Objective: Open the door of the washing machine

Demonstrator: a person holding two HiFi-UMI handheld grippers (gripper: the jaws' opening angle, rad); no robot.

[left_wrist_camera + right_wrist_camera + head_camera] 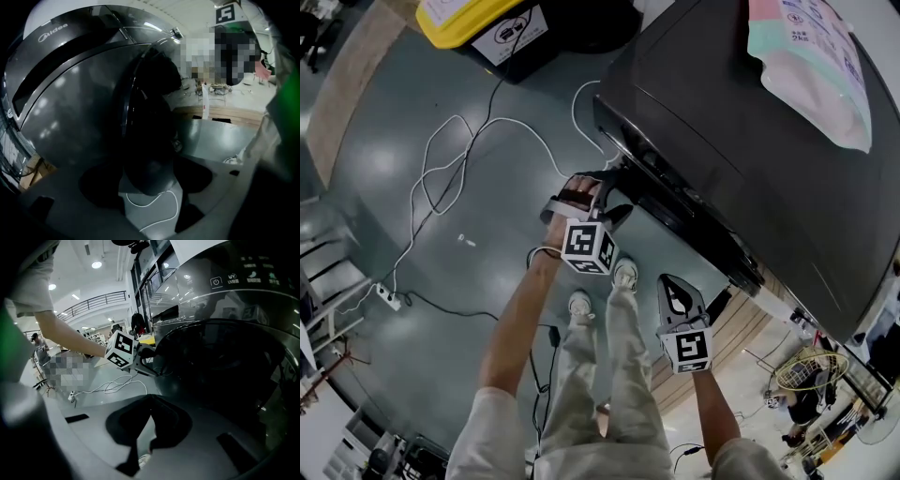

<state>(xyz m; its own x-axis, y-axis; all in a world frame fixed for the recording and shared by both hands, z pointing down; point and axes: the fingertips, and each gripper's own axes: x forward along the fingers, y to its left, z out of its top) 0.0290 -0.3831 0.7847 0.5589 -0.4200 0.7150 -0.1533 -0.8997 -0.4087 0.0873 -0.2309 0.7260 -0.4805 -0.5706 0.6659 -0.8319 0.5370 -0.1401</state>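
The dark grey washing machine [750, 159] fills the right side of the head view, with a pink and white pouch [811, 66] lying on its top. Its round dark door [220, 376] is on the front face, below the control panel. Whether the door stands slightly off the front cannot be told.

The left tongs [607, 186] are at the door's left edge. In the left gripper view they are spread, one on each side of the dark rim, and seem to be grasping it. The left arm stretches out from the near side towards the machine.

The right tongs [150, 401] hang near the door's front but apart from it, clenched tip to tip with nothing between them.

On the grey floor [412, 234] to the left, a loose white cable [450, 159] loops away from the machine's corner. A yellow-lidded bin [487, 23] stands at the far edge.
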